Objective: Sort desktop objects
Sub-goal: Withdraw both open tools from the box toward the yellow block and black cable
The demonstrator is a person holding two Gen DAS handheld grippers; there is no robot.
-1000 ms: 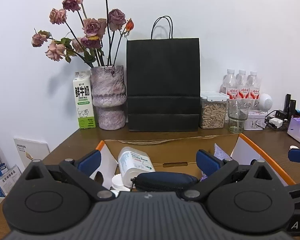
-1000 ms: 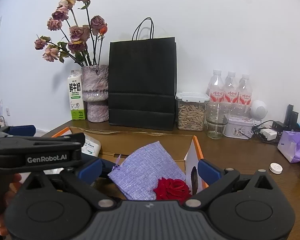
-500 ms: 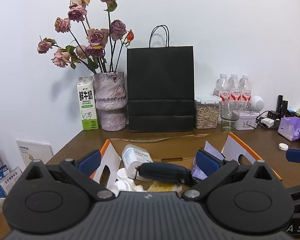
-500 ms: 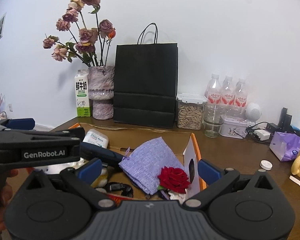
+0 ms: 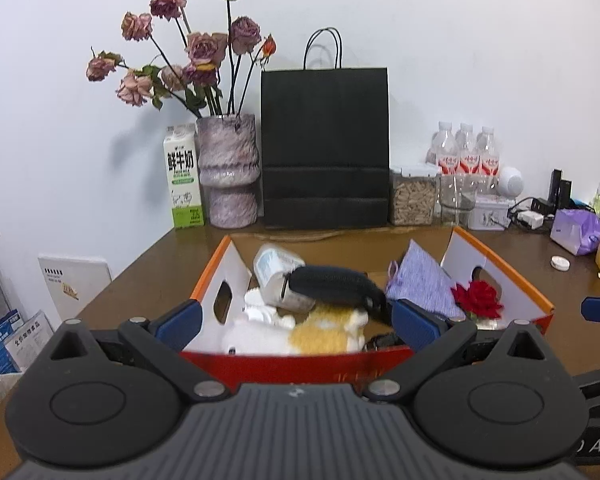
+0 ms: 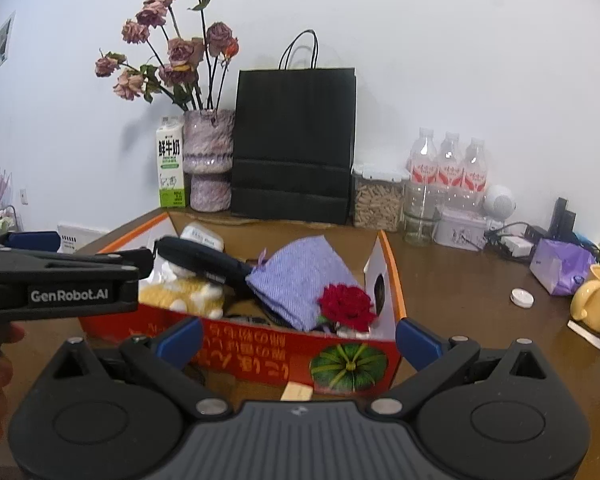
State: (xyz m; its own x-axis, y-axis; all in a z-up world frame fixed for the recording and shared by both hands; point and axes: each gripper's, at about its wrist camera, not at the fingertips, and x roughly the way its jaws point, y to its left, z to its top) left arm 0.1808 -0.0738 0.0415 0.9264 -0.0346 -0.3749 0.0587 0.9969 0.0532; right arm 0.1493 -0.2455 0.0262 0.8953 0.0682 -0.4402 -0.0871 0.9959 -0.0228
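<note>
An orange cardboard box (image 5: 300,364) (image 6: 244,354) stands on the brown table. It holds a white bottle (image 5: 274,276), a dark zip pouch (image 5: 332,284) (image 6: 204,260), a lilac cloth bag (image 5: 422,284) (image 6: 304,276), a red rose (image 5: 478,298) (image 6: 346,306) and a white and yellow plush toy (image 5: 300,332) (image 6: 180,294). My left gripper (image 5: 296,320) is open and empty in front of the box. My right gripper (image 6: 298,338) is open and empty at the box's near wall. The left gripper's body (image 6: 60,280) shows at the left of the right wrist view.
At the back stand a milk carton (image 5: 182,178), a vase of dried roses (image 5: 228,172), a black paper bag (image 5: 324,148), a snack jar (image 5: 414,200), a glass (image 5: 456,204) and water bottles (image 5: 464,152). A yellow mug (image 6: 598,304), white cap (image 6: 522,298) and purple pack (image 6: 562,266) lie right.
Both grippers have pulled back and up from the box; its whole front wall and more of its contents now show. Both stay open and empty.
</note>
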